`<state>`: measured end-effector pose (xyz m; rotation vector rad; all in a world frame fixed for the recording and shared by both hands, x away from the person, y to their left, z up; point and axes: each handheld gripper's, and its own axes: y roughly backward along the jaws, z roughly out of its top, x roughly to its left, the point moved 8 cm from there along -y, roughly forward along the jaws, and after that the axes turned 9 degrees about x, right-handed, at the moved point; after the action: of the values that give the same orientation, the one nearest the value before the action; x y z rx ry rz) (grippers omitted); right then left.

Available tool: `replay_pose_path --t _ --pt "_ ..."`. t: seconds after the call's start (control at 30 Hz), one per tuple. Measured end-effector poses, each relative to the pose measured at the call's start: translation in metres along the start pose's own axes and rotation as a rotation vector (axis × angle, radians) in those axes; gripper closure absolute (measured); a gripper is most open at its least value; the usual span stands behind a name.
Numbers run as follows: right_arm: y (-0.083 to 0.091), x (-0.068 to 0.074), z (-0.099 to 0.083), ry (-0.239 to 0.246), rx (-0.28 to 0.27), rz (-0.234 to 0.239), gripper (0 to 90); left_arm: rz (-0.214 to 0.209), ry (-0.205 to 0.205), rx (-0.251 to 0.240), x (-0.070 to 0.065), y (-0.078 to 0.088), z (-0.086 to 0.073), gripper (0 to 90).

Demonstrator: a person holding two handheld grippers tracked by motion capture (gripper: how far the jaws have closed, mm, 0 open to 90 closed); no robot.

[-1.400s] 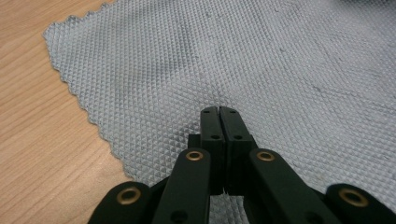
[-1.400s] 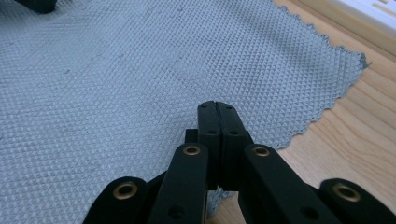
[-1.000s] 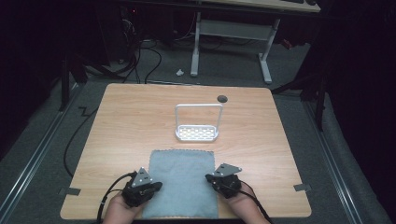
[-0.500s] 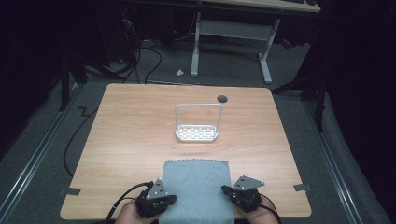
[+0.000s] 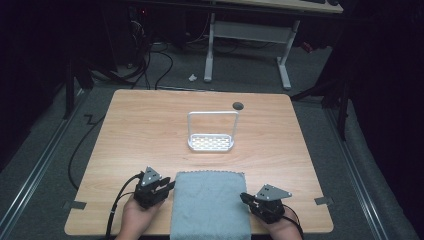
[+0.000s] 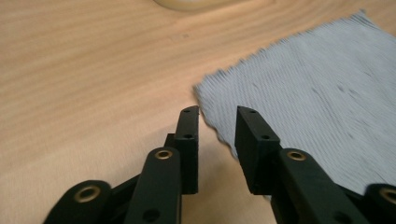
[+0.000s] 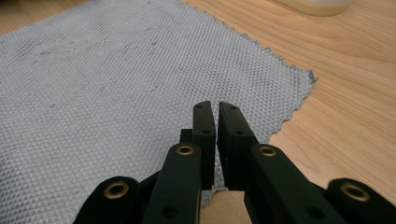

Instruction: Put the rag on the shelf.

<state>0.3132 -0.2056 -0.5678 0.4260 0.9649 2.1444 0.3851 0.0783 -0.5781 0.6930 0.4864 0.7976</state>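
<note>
A grey cloth (image 5: 210, 205) lies flat on the wooden table (image 5: 150, 130), and its near end reaches over the table's front edge. My left gripper (image 5: 172, 185) rests just off the cloth's left side. Its jaws have just been opening, and they stand open at the cloth's (image 6: 317, 93) corner in the left gripper (image 6: 217, 116) view with nothing between them. My right gripper (image 5: 243, 196) sits at the cloth's right edge. Its jaws have just parted a sliver. They hover over the cloth (image 7: 116, 84) in the right gripper (image 7: 217, 109) view, gripping nothing.
A small white wire rack (image 5: 212, 142) with a tall loop handle stands mid-table beyond the cloth. A dark round hole (image 5: 238, 105) marks the table's far side. Cables trail from both grippers off the front edge.
The cloth has slid toward the front edge. Both grippers have come off its corners and moved outward to its sides. The left jaws have opened wide, and the right jaws show a thin gap.
</note>
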Motion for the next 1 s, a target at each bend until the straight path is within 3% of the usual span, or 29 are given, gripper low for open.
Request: replay_pose_path --t 0.1,0.13,0.2,0.37,0.5,0.6,0.67,0.73,0.77,0.87,0.97,1.0 --pt "0.001 -0.002 -0.001 -0.008 -0.001 -0.001 85.3 0.023 0.004 0.0 0.001 -0.011 0.009 67.1" --pt "0.001 -0.003 -0.002 -0.013 -0.003 -0.003 84.6 0.05 -0.002 0.019 0.003 -0.016 0.01 67.1" --pt "0.001 -0.004 -0.002 -0.017 -0.004 -0.005 84.4 0.034 0.003 0.022 0.002 -0.017 0.011 67.7" --pt "0.0 -0.006 -0.001 -0.028 -0.009 -0.017 82.6 0.043 -0.035 0.04 -0.002 -0.02 0.011 71.8" --pt "-0.003 -0.014 0.003 -0.056 -0.027 -0.062 74.1 0.023 -0.015 0.038 -0.002 -0.023 0.013 79.7" --pt "-0.008 -0.027 0.014 -0.124 -0.042 -0.101 69.6 0.018 -0.021 0.04 -0.003 -0.024 0.014 82.8" --pt "-0.018 -0.04 0.027 -0.163 -0.021 -0.124 67.3 0.012 -0.02 0.04 -0.003 -0.024 0.014 86.0" --pt "-0.022 -0.043 0.029 -0.165 -0.011 -0.126 66.9 0.011 -0.023 0.041 -0.003 -0.024 0.014 87.0" --pt "-0.035 -0.05 0.033 -0.191 0.017 -0.131 67.1 0.014 -0.028 0.044 -0.004 -0.024 0.013 88.3" --pt "-0.043 -0.054 0.034 -0.219 0.037 -0.136 67.2 0.01 -0.027 0.044 -0.004 -0.024 0.013 88.5" --pt "-0.049 -0.054 0.032 -0.201 0.053 -0.153 68.6 0.015 -0.035 0.045 -0.004 -0.024 0.013 88.6" --pt "-0.049 -0.054 0.031 -0.196 0.044 -0.15 76.8 0.014 -0.038 0.044 -0.005 -0.024 0.013 88.9"
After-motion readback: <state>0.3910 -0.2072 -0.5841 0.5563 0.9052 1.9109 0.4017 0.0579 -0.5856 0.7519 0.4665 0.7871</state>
